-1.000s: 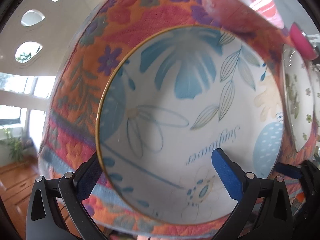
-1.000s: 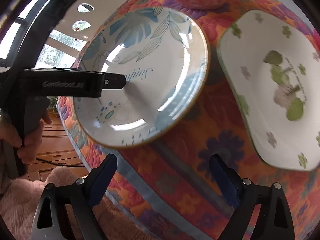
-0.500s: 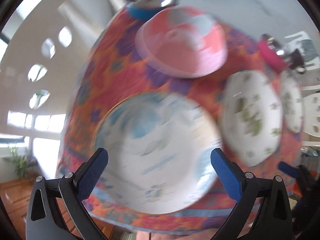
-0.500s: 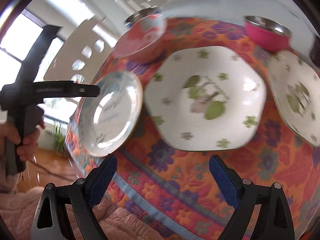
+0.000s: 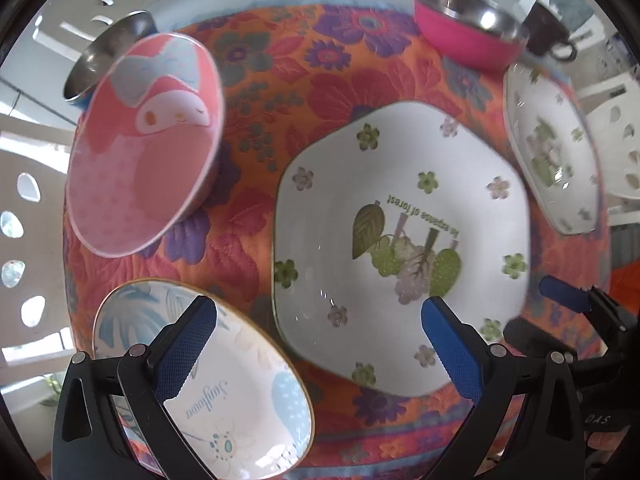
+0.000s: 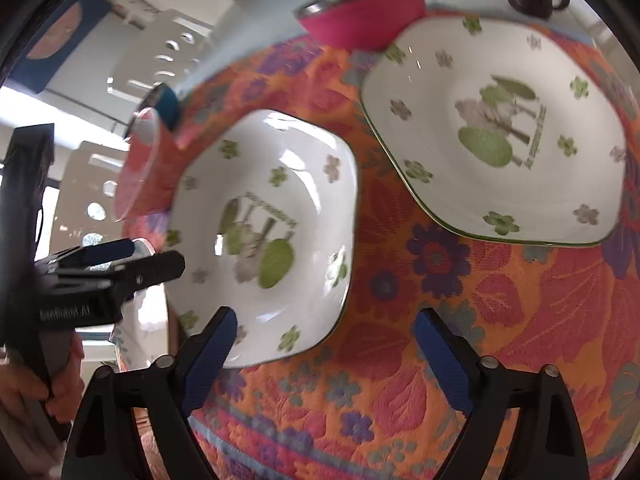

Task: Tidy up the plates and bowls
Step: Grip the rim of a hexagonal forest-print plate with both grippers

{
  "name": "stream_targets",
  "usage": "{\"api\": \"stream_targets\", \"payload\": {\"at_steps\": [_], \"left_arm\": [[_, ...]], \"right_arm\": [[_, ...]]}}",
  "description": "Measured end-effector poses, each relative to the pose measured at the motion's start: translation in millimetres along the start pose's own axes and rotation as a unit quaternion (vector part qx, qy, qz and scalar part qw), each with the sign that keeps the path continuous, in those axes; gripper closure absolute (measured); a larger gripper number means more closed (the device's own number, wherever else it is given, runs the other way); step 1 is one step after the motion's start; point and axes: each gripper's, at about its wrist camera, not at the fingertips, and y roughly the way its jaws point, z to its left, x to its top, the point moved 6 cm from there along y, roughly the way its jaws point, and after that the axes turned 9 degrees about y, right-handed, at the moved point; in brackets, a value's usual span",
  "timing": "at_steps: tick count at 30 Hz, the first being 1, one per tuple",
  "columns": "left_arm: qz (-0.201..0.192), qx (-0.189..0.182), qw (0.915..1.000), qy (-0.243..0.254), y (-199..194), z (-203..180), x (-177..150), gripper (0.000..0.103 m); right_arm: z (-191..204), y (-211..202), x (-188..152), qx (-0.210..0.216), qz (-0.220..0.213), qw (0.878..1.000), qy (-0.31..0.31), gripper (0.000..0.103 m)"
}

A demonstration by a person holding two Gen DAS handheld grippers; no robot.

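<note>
My left gripper point(image 5: 318, 344) hangs open above the table, pointing down, with nothing between its fingers. Below it lies a white six-sided plate with green flowers point(image 5: 400, 240). A blue-patterned round plate point(image 5: 240, 400) sits under its left finger. A matching white plate point(image 5: 552, 148) lies further right. My right gripper point(image 6: 324, 352) is wide apart with its jaws closing on nothing, above the cloth by the near white plate point(image 6: 272, 220). The second white plate point(image 6: 500, 132) lies beyond it. The left gripper point(image 6: 140, 260) shows at the left.
A pink cartoon bowl point(image 5: 148, 144) and a steel bowl point(image 5: 104, 52) stand at the back left. A pink-sided steel bowl point(image 5: 468, 36) and a dark mug point(image 5: 548, 36) stand at the back right. A flowered orange cloth point(image 6: 440, 320) covers the table. A person's hand point(image 6: 40, 392) grips the left handle.
Both grippers have swung right, away from the blue plate and over the white plates. The left gripper no longer straddles the blue plate's rim. The right jaws have narrowed slightly.
</note>
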Motion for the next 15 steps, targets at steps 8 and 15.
{"api": "stream_targets", "payload": {"at_steps": [8, 15], "left_arm": [[0.035, -0.012, 0.9993, 0.008, 29.5, -7.5, 1.1, 0.012], [0.044, -0.043, 0.9981, -0.008, 46.4, -10.3, 2.2, 0.016]], "right_arm": [[-7.2, 22.9, 17.4, -0.023, 0.002, 1.000, -0.001, 0.020], [-0.6, 33.7, 23.4, -0.033, 0.002, 0.999, -0.042, 0.012]]}}
